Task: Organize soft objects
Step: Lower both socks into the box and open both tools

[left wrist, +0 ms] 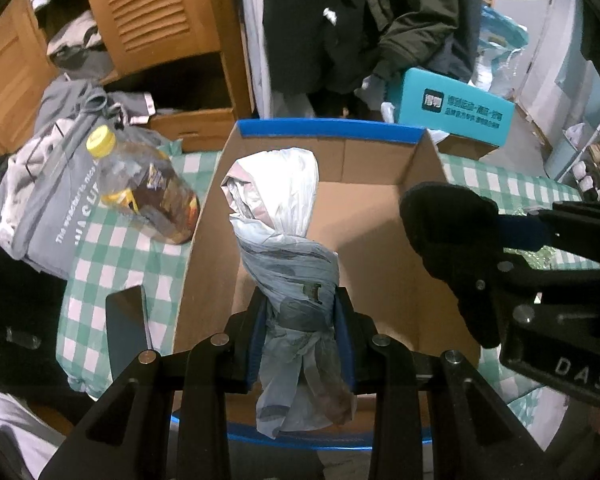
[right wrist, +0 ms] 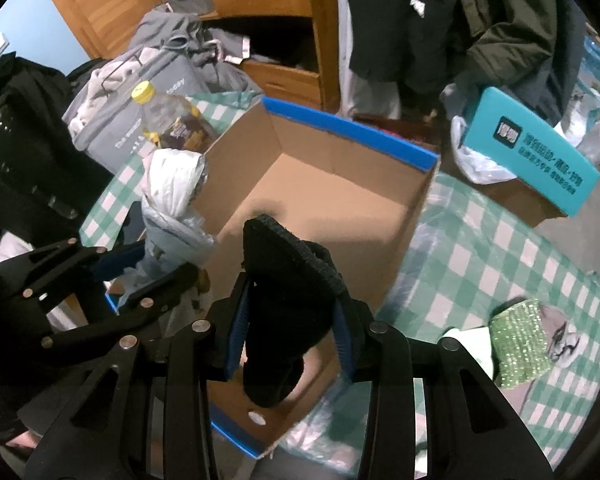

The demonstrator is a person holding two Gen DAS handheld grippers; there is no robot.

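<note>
Left wrist view shows our box [left wrist: 380, 216] bare inside, so nothing is packed yet. Over it, our left gripper [left wrist: 300, 332] pinches a twisted grey bag [left wrist: 284, 248], and our right gripper [right wrist: 290, 320] pinches a black cloth [right wrist: 288, 280]. Both await dropping; a green cloth [right wrist: 520, 332] lies on the table [right wrist: 480, 248].

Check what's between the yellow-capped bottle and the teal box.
The open cardboard box sits between the bottle and the teal box, clearest in the right wrist view.
</note>
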